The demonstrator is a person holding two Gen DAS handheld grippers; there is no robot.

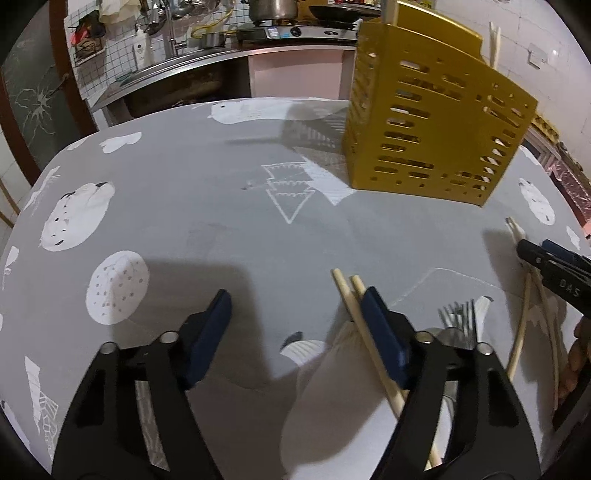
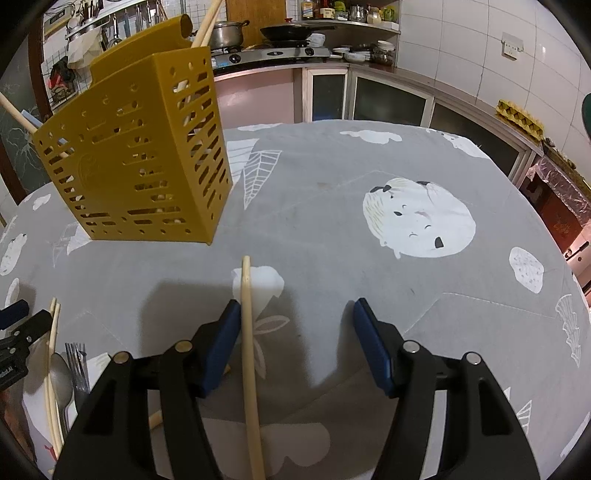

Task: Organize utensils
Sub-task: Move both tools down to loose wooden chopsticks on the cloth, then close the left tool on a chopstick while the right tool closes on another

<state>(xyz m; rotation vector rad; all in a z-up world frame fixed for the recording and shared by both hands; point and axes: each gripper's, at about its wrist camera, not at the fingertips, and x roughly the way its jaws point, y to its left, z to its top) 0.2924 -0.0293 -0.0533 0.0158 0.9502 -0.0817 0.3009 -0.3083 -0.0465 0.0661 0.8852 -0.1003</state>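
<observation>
1. The left tool (image 1: 295, 314) hangs low over the bench (image 1: 207, 229), its jaws partly apart with nothing pressed between them; a pair of chopsticks (image 1: 364, 332) lies against the inner face of its right finger.
2. That pair runs from near the camera away and slightly left, tips side by side; the near ends are hidden under the tool's frame.
3. Just right of it, forks (image 1: 460, 317) and a spoon (image 1: 439, 334) lie with their heads pointing away; their handles are covered by the tool, so I cannot make out how many forks there are.
4. The right tool (image 2: 291, 325) also stands partly apart, gripping nothing; a single chopstick (image 2: 249, 343) lies on the cloth between its fingers, just beside the left one. Whether they touch I cannot tell.
5. This chopstick points away from the camera, nearly straight up the right wrist view, its near end cut off by the lower edge.
6. A short stub of another chopstick (image 2: 155, 419) shows under the right tool's left arm, mostly hidden.
7. Farther off stands the yellow utensil holder (image 2: 140, 162), upright on the bench, with chopsticks (image 2: 207, 22) leaning out of its top, ends cut off by the frame.
</observation>
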